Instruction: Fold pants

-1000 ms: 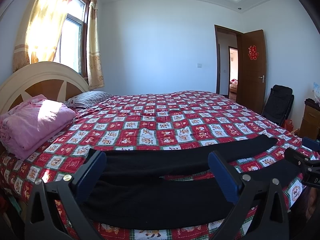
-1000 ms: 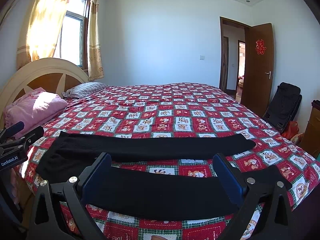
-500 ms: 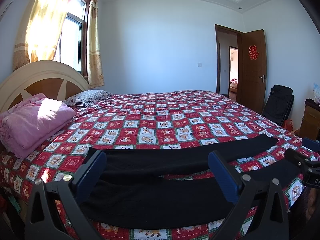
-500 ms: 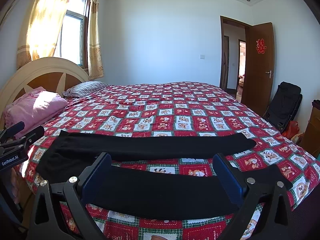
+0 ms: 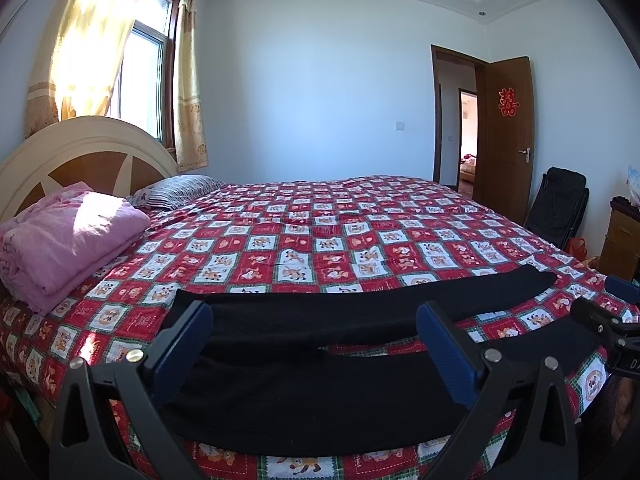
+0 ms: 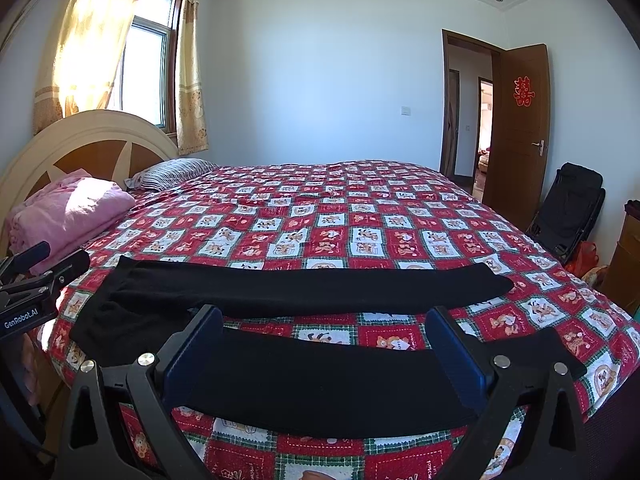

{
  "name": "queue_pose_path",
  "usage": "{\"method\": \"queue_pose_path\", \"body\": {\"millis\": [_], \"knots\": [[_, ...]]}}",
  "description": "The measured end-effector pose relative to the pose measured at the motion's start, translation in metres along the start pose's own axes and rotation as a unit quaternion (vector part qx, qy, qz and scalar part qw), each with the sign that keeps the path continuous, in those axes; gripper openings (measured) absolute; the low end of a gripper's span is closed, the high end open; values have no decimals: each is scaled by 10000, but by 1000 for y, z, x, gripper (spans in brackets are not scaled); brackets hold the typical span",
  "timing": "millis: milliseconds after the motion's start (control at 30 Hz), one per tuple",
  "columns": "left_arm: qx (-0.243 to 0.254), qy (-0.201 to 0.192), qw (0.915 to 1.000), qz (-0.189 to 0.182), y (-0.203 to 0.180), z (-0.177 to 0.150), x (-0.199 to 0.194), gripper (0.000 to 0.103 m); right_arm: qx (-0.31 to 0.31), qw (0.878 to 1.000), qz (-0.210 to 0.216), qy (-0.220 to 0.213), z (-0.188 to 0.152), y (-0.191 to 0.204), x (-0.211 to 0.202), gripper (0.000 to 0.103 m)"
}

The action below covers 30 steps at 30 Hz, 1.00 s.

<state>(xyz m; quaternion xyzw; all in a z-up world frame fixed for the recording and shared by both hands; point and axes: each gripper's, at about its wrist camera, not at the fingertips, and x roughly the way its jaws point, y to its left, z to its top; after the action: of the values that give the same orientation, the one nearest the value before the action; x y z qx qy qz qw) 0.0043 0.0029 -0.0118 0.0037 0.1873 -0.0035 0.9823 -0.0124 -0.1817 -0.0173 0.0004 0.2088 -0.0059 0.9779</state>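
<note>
Black pants point(image 6: 304, 292) lie flat across the near edge of the bed point(image 6: 360, 208), legs spread apart, directly ahead of both sets of jaws. Left gripper point(image 5: 314, 344) and right gripper point(image 6: 324, 344) hover with jaws wide open, holding nothing. Pink folded blanket point(image 5: 68, 240) lies far left.

Black pants point(image 5: 320, 396) partly hidden behind left gripper point(image 5: 316, 340) fingers; near hem cut by right gripper point(image 6: 324, 344) arms. Red door decoration point(image 6: 523, 91) too small to read.
</note>
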Motion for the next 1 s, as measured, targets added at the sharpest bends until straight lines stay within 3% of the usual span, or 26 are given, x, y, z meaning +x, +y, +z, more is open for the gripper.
{"method": "queue_pose_path", "body": {"millis": [367,700,1000], "knots": [[-21,261,9996,-48,-1,-13,21,103,-11,9998,-47,195,-12,-5,18,102],[126,838,9963,-121,9,-34,77,103,28,9976,-120,688,-30,-20,60,102],[287,1154,9902,733,102,-19,150,103,396,9895,-180,1376,-39,-62,119,102]]}}
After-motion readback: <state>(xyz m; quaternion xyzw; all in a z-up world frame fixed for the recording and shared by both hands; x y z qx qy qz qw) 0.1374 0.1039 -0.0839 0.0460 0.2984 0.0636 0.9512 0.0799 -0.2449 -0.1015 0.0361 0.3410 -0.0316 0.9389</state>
